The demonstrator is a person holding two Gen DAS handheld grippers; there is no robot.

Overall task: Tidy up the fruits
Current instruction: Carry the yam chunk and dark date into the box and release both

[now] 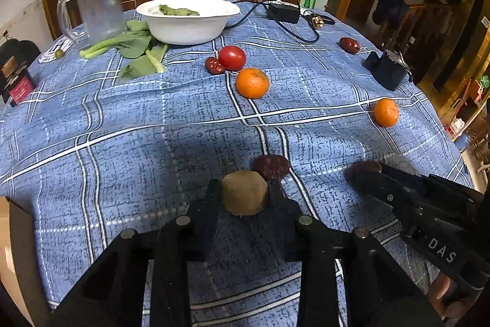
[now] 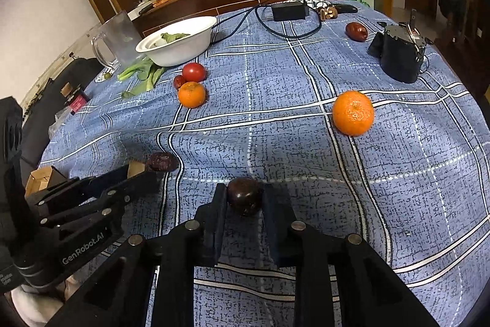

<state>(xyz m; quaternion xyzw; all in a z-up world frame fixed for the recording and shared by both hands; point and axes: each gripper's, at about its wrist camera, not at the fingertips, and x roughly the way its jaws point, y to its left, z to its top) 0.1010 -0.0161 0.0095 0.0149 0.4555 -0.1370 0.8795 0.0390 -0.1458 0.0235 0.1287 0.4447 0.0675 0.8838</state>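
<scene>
My left gripper (image 1: 244, 195) is shut on a tan-brown kiwi (image 1: 244, 196), low over the blue plaid tablecloth (image 1: 137, 143); a dark red date (image 1: 272, 166) lies just beyond it. My right gripper (image 2: 244, 198) is shut on a dark red date (image 2: 245, 195) near the cloth. The right gripper shows in the left wrist view (image 1: 364, 172), the left gripper in the right wrist view (image 2: 144, 170). A tomato (image 1: 232, 57), a red date (image 1: 214, 65) and an orange (image 1: 252, 82) cluster mid-table. A second orange (image 2: 353, 112) lies to the right. Another date (image 2: 356, 31) sits far right.
A white bowl (image 1: 186, 26) with a green leaf stands at the back, leafy greens (image 1: 134, 51) and a clear plastic jug (image 1: 95, 8) to its left. A black power adapter with cable (image 1: 283, 13) and a black device (image 1: 387, 69) sit at the back right. A small bottle (image 1: 16, 81) stands far left.
</scene>
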